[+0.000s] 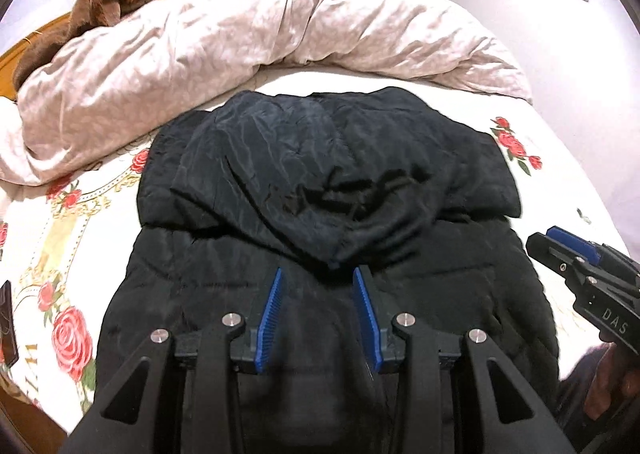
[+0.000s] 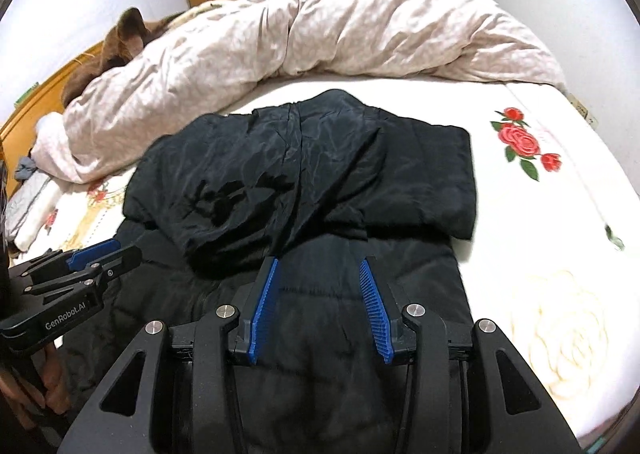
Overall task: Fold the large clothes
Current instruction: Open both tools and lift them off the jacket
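"GenRobot.AI" on left gripper (image 2: 98, 254), "DAS" on right gripper (image 1: 560, 250)

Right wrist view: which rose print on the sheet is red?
The rose print beyond the black jacket, right of it; the nearer rose is pale cream.

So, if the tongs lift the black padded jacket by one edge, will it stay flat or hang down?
The black padded jacket would probably hang down and unfold: its shiny fabric already lies in soft wrinkles on the flowered bed sheet. The quilted padding suggests it is bulky yet fairly light. The smooth surface may slip between the pads.
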